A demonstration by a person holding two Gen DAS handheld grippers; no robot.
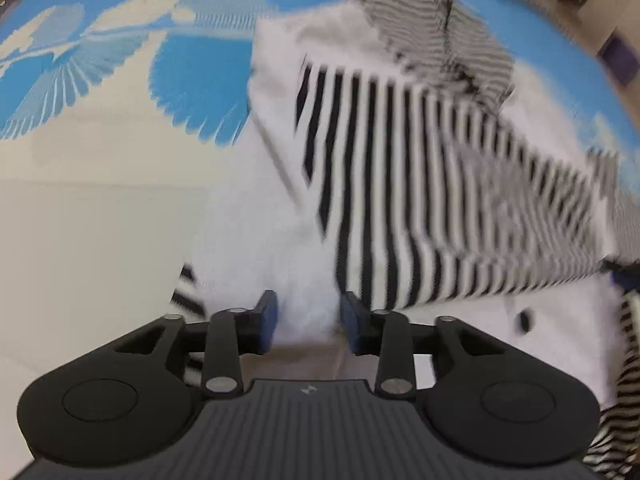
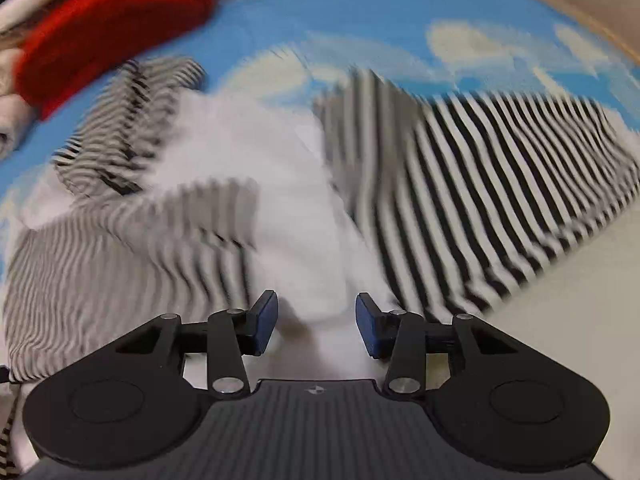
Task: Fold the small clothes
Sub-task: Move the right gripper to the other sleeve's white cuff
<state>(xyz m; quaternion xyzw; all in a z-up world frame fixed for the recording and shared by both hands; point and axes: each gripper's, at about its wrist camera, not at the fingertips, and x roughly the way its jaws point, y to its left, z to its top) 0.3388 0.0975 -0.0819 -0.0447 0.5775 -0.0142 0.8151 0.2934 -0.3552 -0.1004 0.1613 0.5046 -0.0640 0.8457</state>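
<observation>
Left gripper (image 1: pixel 308 322): standing apart over white cloth, clamping nothing, likely letting the fold settle
Right gripper (image 2: pixel 317 322): gaping likewise, pads clear of cloth
Striped garment (image 1: pixel 420 184): lying at twelve to two o'clock, spreading across the blue bedsheet (image 1: pixel 192 76)

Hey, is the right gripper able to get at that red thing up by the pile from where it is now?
Probably not yet. The right gripper sits open, low over the striped garment, while the red cloth lies far beyond it across the blue sheet. Nothing blocks the way.
</observation>
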